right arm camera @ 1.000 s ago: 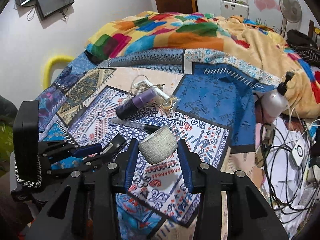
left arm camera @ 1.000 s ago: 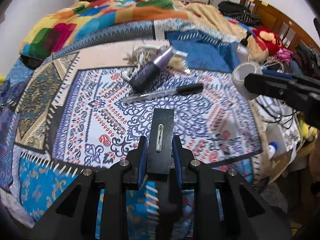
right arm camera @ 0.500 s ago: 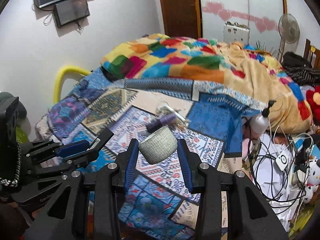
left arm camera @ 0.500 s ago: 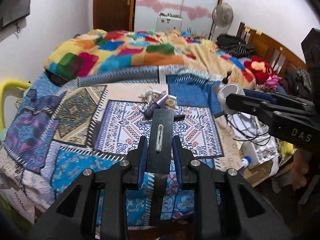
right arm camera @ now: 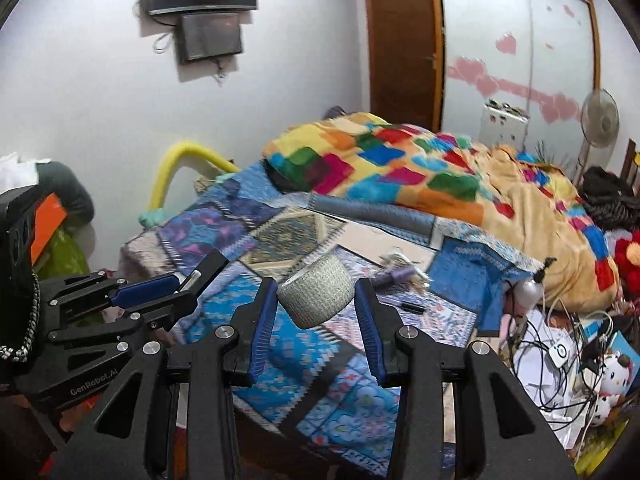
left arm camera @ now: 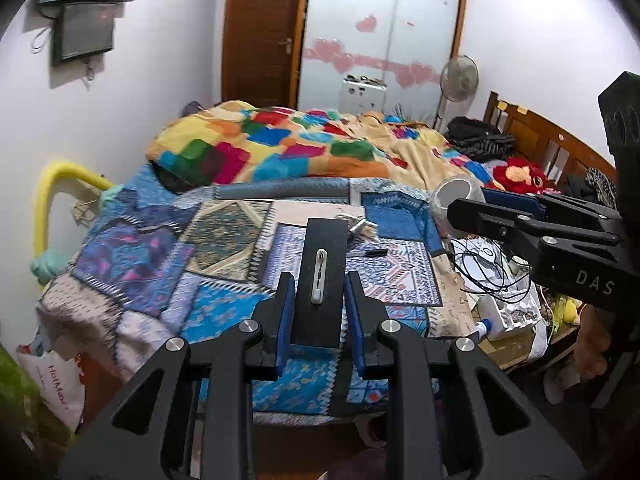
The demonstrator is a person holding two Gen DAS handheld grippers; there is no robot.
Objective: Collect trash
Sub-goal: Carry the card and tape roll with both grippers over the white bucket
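Observation:
My left gripper (left arm camera: 320, 292) is shut on a flat black card (left arm camera: 322, 264) with a small white clip on it, held well back from the bed. My right gripper (right arm camera: 316, 300) is shut on a grey-white bandage roll (right arm camera: 318, 296); the roll also shows in the left wrist view (left arm camera: 454, 196). On the patterned bedspread (left arm camera: 224, 240) lie a purple bottle (right arm camera: 394, 278), a pen (left arm camera: 370, 252) and a tangle of white cable (right arm camera: 394, 259). My left gripper also shows in the right wrist view (right arm camera: 192, 276).
A colourful patchwork blanket (left arm camera: 288, 148) covers the far bed. A yellow tube (left arm camera: 52, 196) stands at the bed's left. Cables and a white bottle (right arm camera: 528, 292) clutter the floor on the right. A wooden headboard (left arm camera: 548, 144) and a fan (left arm camera: 458, 78) are at the back.
Both grippers have pulled back and up from the bed, each keeping its hold. The bed items look smaller and farther away now.

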